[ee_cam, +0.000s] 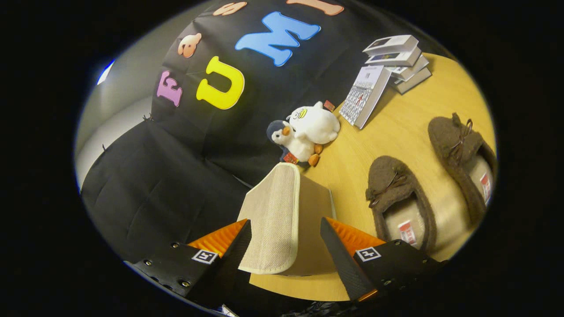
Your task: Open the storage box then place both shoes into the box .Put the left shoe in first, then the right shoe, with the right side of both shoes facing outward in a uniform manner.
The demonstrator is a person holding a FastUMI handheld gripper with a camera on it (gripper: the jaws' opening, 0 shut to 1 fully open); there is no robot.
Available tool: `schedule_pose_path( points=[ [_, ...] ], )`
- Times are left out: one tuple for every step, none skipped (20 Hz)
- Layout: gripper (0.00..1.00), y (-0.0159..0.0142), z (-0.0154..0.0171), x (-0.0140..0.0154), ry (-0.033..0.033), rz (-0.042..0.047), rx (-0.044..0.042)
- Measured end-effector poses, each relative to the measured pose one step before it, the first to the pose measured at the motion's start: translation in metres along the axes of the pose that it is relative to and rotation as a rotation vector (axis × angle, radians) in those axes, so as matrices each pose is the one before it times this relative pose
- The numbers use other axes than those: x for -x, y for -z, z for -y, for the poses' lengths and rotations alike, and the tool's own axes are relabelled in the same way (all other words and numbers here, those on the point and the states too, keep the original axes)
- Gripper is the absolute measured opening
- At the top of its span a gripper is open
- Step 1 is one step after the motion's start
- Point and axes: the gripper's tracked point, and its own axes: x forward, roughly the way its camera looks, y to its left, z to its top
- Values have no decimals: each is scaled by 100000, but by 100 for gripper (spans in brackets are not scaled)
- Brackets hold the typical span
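Observation:
My gripper (285, 222) is open, its fingers set wide on either side of the beige fabric storage box (273, 215). The box's woven lid panel with pale piping runs between the fingers, and a tan side (313, 220) of the box lies against the right finger. I cannot tell whether the lid is lifted. Two brown fuzzy slippers lie on the wooden table (396, 132) to the right of the box. The nearer shoe (398, 198) is just beyond the right finger and the other shoe (460, 154) is further right. Both have bows on top and their toes point away.
Two plush toys, a white one (315, 123) and a small penguin (286, 141), sit beyond the box against the black cloth wall. A stack of books (396, 55) stands at the far right of the table, with one book (365, 94) leaning on it.

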Motion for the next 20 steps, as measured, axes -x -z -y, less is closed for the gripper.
schedule_pose_path(
  points=[
    [98,589,3,-552,-1197,-2440,-2107],
    [98,577,-135,-557,-1437,-2172,-2358],
    [98,468,-237,-410,-2021,-2285,-3068],
    [98,536,-240,-257,-2051,-1943,-3442],
    [98,346,-163,-193,-1814,-2006,-3351],
    [96,641,-227,-151,-1762,-2169,-2693],
    [94,321,-88,163,-1126,-2264,-1876],
    [94,243,-83,-493,-69,-1322,-578],
    [85,53,48,-476,596,-935,-468],
    [77,537,-131,-769,-401,-2204,-1444],
    [77,206,94,-124,161,-1150,-1226],
    [77,83,24,93,16,-1003,-759],
    [77,-623,671,349,2207,582,39],
    [53,154,-217,-234,-1054,22,-1706],
    [52,96,-39,112,-41,-1368,-677],
    [51,106,-91,28,-247,-1138,195],
    [51,-66,68,64,122,-592,604],
    [51,-90,-240,276,-1636,183,983],
    [51,-1480,-939,123,-2272,6694,-4588],
    [5,-614,-149,-210,208,1775,-1550]
  ],
)
